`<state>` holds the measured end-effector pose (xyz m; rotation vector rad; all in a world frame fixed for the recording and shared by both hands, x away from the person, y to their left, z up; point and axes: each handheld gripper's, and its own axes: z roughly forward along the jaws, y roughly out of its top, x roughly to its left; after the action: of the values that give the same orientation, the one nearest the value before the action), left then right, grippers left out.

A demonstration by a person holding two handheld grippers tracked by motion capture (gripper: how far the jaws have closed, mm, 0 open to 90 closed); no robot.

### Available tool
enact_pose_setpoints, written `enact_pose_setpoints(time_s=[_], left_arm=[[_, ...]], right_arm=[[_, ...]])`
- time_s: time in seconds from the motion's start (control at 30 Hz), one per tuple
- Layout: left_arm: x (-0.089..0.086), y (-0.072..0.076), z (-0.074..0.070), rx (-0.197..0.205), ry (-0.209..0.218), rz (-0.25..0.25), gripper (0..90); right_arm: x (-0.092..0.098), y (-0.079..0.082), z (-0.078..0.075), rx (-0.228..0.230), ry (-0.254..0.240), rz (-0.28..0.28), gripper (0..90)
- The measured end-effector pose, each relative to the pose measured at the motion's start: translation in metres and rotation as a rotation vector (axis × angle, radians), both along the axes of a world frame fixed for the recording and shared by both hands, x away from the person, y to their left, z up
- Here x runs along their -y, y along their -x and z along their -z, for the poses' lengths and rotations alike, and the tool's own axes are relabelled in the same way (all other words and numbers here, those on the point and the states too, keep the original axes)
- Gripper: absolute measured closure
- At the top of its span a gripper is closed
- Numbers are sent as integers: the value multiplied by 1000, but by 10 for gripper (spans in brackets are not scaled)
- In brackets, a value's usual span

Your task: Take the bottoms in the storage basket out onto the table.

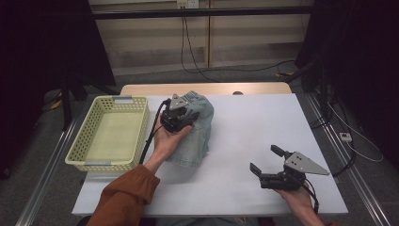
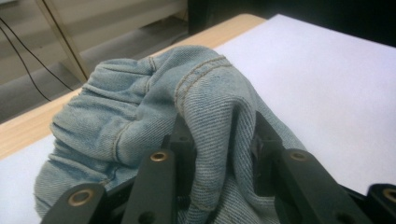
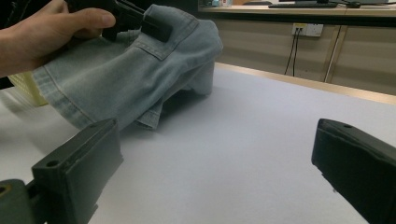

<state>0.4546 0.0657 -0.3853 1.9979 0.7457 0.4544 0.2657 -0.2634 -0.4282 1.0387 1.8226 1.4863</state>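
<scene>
The left gripper (image 1: pixel 184 114) is clamped on a fold of the jeans (image 1: pixel 195 136) just beside the basket (image 1: pixel 83 141), while the right gripper (image 1: pixel 265 162), jaws apart, sits well off.

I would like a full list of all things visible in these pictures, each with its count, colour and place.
Light blue denim garment: one, faded blue, left of the table's middle, bunched, a fold of it pinched in the left claw.
Pale yellow plastic lattice basket: one, yellow, left edge of the table, nothing seen inside.
White table surface: one, white, with a wooden strip along its far edge.
Black cables: several, black, on the floor and wall behind the table.
Left claw: one, black, on the denim, shut on the fabric.
Right claw: one, black, near right of the table, jaws apart, holding nothing.
Orange sleeve: one, on the person's left forearm.
</scene>
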Motion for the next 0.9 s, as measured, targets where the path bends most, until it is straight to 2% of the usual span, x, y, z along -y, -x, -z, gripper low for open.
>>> enact_pose_setpoints(time_s=[0.23,0.33,0.47,0.57,0.63,0.9], left_arm=[[6,1,5,0,-20,5,665],[8,0,10,-26,-17,17,650],[16,2,20,-38,-56,35,645],[19,3,23,-30,-77,43,639],[19,3,24,-32,-65,42,636],[23,2,33,-26,-103,72,603]], right_arm=[[0,0,0,1,2,-2,15],[0,0,0,0,0,-1,15],[0,0,0,2,2,-3,15],[0,0,0,0,-1,-2,15],[0,0,0,2,1,-3,15],[0,0,0,2,0,-7,15]])
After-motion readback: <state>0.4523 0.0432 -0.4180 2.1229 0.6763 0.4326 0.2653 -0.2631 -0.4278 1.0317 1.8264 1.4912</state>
